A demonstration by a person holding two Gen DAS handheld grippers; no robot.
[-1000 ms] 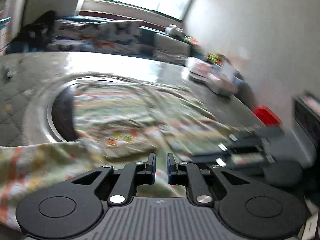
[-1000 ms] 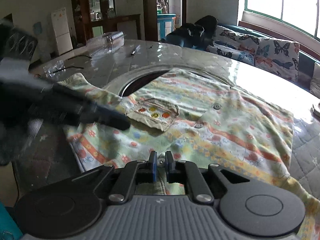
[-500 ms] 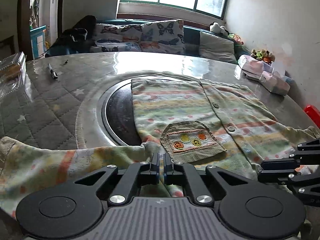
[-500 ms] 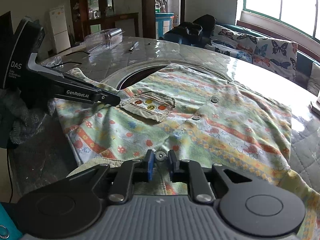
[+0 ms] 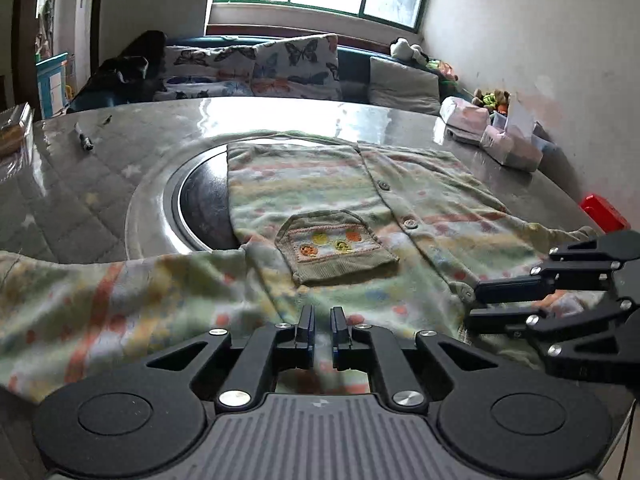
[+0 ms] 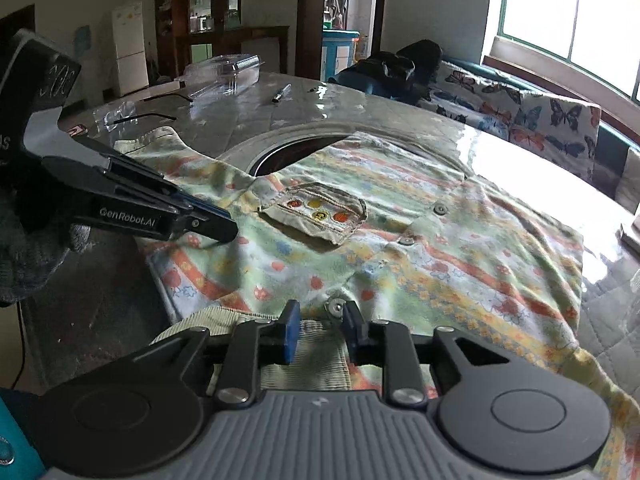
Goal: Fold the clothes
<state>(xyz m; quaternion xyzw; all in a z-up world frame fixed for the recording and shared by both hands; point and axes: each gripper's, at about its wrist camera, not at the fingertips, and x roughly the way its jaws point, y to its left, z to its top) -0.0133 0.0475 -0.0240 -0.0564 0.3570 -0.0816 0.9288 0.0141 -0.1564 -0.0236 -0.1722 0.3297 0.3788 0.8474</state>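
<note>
Here the shirt (image 6: 400, 248) collar lies between the spread fingers of the right gripper (image 6: 318, 330), the left gripper (image 5: 321, 330) is nearly closed on the hem; uneven lifting would skew the fold.

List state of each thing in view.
Shirt: spread flat, buttoned, unfolded.
Left hand-held gripper: nearly shut, nothing visibly held.
Right hand-held gripper: open over collar.
Pocket: facing up.
Pen: lying on table.
</note>
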